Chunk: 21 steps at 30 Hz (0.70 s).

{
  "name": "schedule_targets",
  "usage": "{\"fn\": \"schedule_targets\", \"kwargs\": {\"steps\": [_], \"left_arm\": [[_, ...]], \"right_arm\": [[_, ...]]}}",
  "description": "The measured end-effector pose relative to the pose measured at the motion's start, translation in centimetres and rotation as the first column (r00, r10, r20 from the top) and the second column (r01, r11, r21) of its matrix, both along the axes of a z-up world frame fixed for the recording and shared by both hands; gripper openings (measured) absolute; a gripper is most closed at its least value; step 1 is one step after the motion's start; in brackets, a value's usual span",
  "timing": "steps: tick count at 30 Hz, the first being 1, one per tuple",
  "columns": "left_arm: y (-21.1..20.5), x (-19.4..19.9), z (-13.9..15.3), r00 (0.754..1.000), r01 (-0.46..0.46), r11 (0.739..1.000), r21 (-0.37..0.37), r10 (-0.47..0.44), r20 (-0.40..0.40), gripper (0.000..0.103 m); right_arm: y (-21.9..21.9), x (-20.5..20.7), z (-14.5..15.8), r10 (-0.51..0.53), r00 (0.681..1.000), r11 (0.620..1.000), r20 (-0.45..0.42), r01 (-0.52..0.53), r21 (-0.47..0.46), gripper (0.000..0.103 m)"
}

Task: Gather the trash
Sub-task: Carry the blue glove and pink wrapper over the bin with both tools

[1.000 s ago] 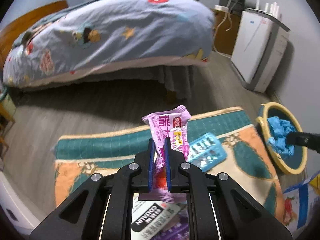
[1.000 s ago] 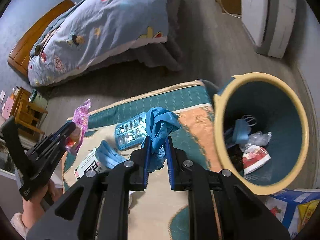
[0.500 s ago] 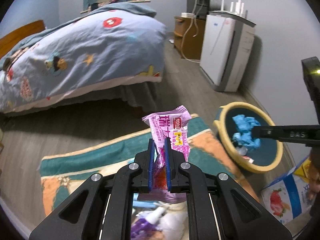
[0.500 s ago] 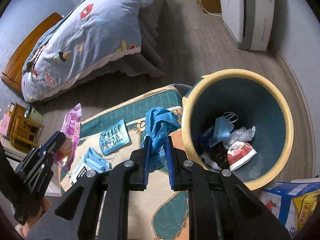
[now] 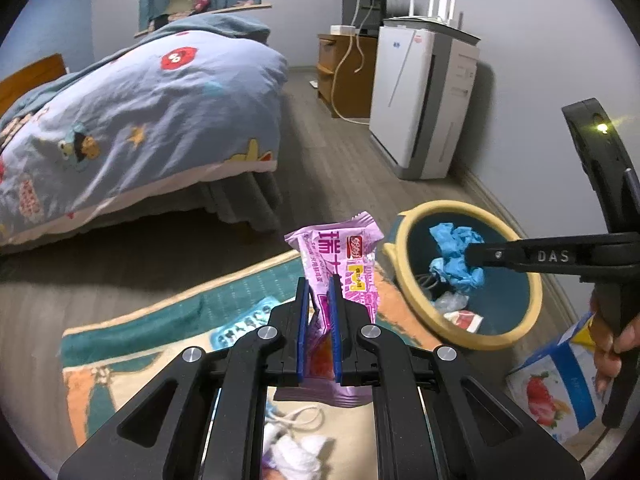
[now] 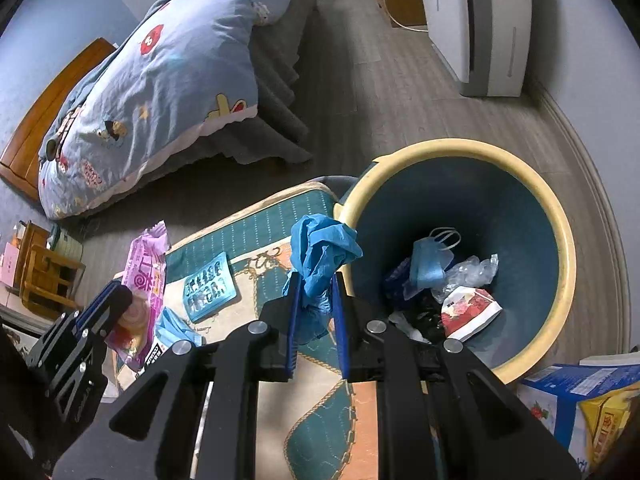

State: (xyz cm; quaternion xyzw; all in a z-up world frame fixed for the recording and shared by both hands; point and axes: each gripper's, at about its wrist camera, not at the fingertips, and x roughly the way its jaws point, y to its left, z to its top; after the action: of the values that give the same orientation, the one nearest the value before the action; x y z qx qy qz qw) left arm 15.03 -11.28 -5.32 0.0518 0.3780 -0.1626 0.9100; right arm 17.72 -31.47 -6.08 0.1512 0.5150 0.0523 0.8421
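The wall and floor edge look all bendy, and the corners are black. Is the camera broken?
No: both wrist views use fisheye lenses. Right wrist view: the skirting board curves around the bin. Left wrist view: dark corners and a glowing light on the right gripper.

Black tongs (image 5: 319, 312) with blue pads, silver screws, "DAS" lettering

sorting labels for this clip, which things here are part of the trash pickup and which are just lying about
Part of the job:
pink wrapper in left gripper
blue glove in right gripper
bin
blister pack

Just lying about:
bed
rug
air purifier
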Motion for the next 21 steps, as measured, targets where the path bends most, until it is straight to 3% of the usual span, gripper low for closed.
{"fn": "schedule_targets", "kwargs": {"steps": [21], "left_arm": [[-6.9, -0.5, -1.4, 0.99, 0.136, 0.991, 0.011, -0.135, -0.03, 0.011]], "right_arm": [[-8.0, -0.6, -1.9, -0.157, 0.987, 0.988, -0.033, 0.157, -0.011, 0.014]]}}
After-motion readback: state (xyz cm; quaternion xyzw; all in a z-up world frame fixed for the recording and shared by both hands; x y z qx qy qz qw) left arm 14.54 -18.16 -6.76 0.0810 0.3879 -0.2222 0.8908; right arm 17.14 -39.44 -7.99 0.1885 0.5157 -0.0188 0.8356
